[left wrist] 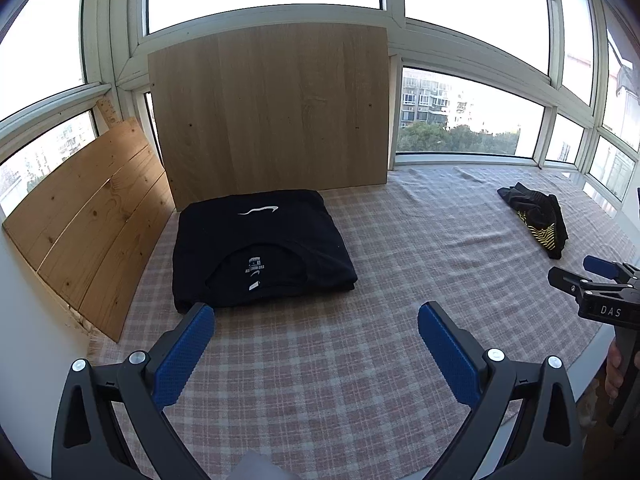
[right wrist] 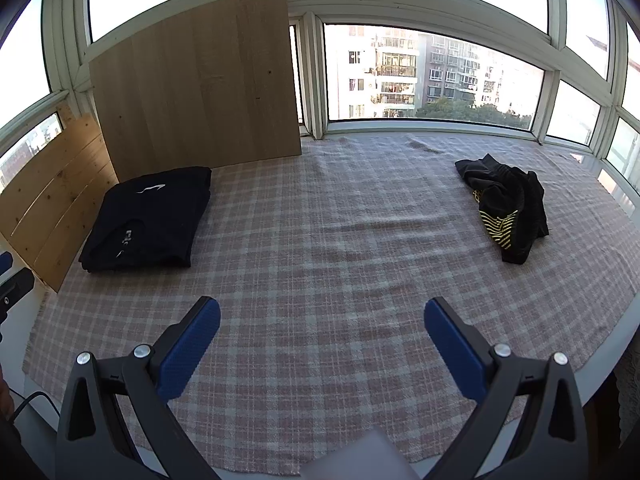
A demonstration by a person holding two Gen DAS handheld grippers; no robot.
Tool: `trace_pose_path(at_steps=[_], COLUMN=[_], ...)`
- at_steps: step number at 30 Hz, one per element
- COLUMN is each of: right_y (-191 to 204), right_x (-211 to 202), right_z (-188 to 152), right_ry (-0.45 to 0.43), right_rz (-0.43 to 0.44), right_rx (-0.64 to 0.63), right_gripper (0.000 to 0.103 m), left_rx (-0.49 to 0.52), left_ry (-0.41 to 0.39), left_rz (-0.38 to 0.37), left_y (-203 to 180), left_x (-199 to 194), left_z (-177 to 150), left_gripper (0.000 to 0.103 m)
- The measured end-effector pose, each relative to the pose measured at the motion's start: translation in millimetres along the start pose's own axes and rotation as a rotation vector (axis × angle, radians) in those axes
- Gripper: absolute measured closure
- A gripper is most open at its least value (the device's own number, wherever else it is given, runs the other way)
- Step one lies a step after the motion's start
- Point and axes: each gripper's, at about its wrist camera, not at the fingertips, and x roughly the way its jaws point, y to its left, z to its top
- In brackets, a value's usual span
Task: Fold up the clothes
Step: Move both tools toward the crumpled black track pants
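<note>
A folded black T-shirt (left wrist: 260,248) with a white swoosh lies at the back left of the checked cloth, also in the right wrist view (right wrist: 152,220). A crumpled black garment with yellow stripes (left wrist: 538,220) lies at the right, also in the right wrist view (right wrist: 506,208). My left gripper (left wrist: 316,344) is open and empty, just in front of the folded shirt. My right gripper (right wrist: 322,340) is open and empty over the bare cloth, well short of the crumpled garment. It also shows at the right edge of the left wrist view (left wrist: 600,280).
A pink checked cloth (right wrist: 320,248) covers the table. A tall wooden board (left wrist: 268,112) and a lower plank panel (left wrist: 84,232) lean against the windows behind the folded shirt. Windows run around the back. The table edge curves at the right (right wrist: 616,344).
</note>
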Motion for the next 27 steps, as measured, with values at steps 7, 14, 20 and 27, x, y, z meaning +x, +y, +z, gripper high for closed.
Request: trace_pose_path(at_steps=[7, 14, 20, 27], right_y=[-1.0, -2.0, -4.5, -6.1], right_x=[-1.6, -3.2, -2.9, -3.3], right_z=[-1.3, -2.6, -3.2, -3.1], right_ry=[0.000, 0.000, 0.003, 0.004], right_rz=[0.001, 0.002, 0.006, 0.006], right_rx=[0.003, 0.006, 0.012, 0.012], right_gripper=[0.000, 0.000, 0.000, 0.000], left_rx=[-0.016, -0.044, -0.035, -0.030], left_ry=[-0.008, 0.026, 0.032, 0.033], left_rz=[0.006, -0.036, -0.053, -0.057], left_y=[-2.8, 11.7, 8.4, 7.7], left_x=[-6.3, 6.6, 5.5, 6.9], left_z=[-0.3, 4.6, 5.9, 6.4], left_gripper=[0.001, 0.001, 0.001, 0.001])
